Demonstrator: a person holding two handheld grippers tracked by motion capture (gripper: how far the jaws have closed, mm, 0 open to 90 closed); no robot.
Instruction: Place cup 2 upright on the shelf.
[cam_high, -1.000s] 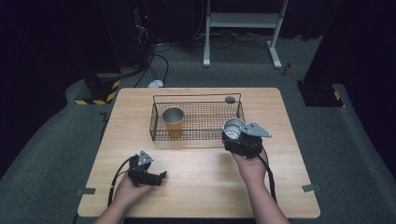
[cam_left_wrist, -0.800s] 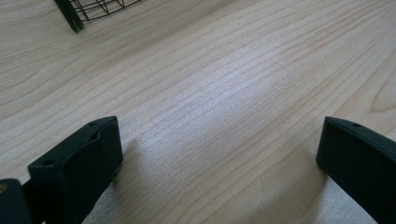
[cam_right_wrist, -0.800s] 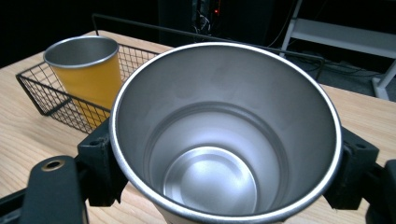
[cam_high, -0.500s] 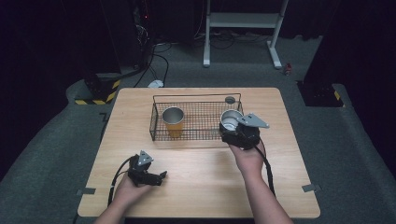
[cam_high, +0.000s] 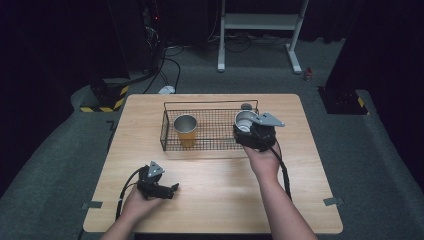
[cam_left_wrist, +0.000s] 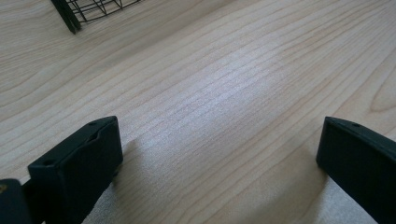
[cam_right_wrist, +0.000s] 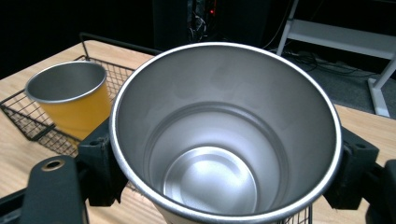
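High view: I judge I'm stacking cups into the basket (cam_high: 170, 131). One yellow cup (cam_high: 185, 128) already stands inside. My right gripper (cam_high: 250, 131) pinches a steel cup (cam_right_wrist: 224, 135) between its jaws, over the basket's near corner, not yet released. My left gripper (cam_high: 165, 190) rests on the bench (cam_high: 225, 190), jaws spread, nothing between them.

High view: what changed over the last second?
The right claw, shut on a steel cup, carried it away from the person, from the basket's near edge to over its right end. No grasp or release. The left claw stayed open, low over the table, and the yellow cup stayed in the basket's left part.
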